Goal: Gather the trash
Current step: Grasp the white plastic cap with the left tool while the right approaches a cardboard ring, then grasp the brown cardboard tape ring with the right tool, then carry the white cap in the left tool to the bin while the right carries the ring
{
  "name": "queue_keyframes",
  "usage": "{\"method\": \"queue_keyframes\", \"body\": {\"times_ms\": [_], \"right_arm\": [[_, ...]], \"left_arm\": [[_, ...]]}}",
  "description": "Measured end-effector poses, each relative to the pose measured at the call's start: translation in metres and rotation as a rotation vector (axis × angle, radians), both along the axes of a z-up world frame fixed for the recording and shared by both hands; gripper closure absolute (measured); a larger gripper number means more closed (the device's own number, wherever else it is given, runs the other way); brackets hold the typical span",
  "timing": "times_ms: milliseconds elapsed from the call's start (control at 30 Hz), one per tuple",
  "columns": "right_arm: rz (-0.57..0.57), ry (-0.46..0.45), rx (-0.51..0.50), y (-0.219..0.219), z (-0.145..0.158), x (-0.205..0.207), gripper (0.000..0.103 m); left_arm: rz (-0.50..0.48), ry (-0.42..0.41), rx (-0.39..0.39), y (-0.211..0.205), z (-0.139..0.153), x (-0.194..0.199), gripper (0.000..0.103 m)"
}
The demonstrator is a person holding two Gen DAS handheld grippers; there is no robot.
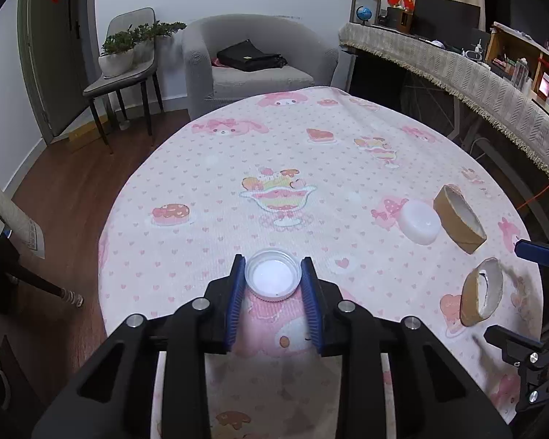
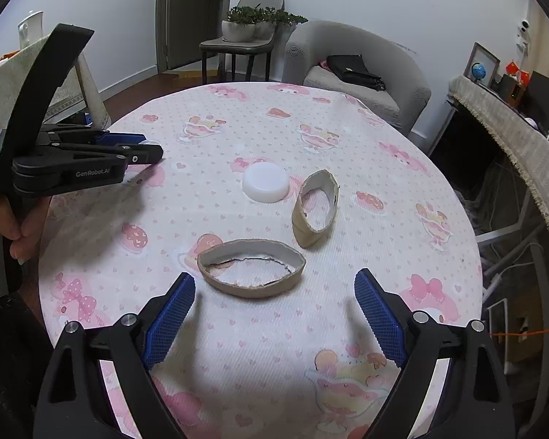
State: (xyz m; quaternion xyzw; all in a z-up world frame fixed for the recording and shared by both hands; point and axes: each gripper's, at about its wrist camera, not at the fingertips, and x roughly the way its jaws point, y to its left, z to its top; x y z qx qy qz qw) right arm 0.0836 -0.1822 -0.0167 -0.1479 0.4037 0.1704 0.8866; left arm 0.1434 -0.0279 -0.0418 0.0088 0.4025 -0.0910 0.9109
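The left gripper is clenched on a white bottle cap, its blue pads pressing the cap's ribbed rim from both sides; the cap faces open side up, over the pink patterned tablecloth. Whether the cap is touching the cloth or lifted just off it cannot be told. In the right wrist view the same gripper shows side on, with a sliver of the white cap at its tips.

The right gripper is released, jaws spread wide, hovering low over the tablecloth. Just beyond its fingertips lies a flattened cardboard ring with a torn inner edge, roughly centred between the two pads. Taking that flattened ring as the landmark: a second cardboard ring stands on its edge just behind it and a little to the right, apart from it. A white round lid lies flat behind the flattened ring, near the standing ring's left side; contact between them is unclear.

From the left wrist camera the flattened ring, the second ring and the white lid sit well to the right of the held cap.

Farther behind the flattened ring, past the table's far edge, stands a grey armchair with a black bag on its seat.
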Motion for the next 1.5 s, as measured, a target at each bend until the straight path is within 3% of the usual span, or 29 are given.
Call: {"method": "queue_keyframes", "body": {"times_ms": [433,567,900,1500], "right_arm": [[-0.014,0.009,-0.032,0.017,-0.006,0.01,0.013],[-0.03,0.029,-0.021,0.023,-0.007,0.015,0.037],[0.01,0.007,-0.011,0.061,0.001,0.012,0.038],[0.128,-0.011,0.048,0.146,0.015,0.006,0.038]], "left_arm": [[-0.001,-0.004,-0.038,0.013,0.004,-0.012,0.07],[-0.01,-0.004,-0.036,0.018,0.005,-0.02,0.07],[-0.004,-0.013,-0.021,0.04,0.011,-0.037,0.07],[0.117,-0.02,-0.047,0.121,0.023,-0.067,0.07]]}}
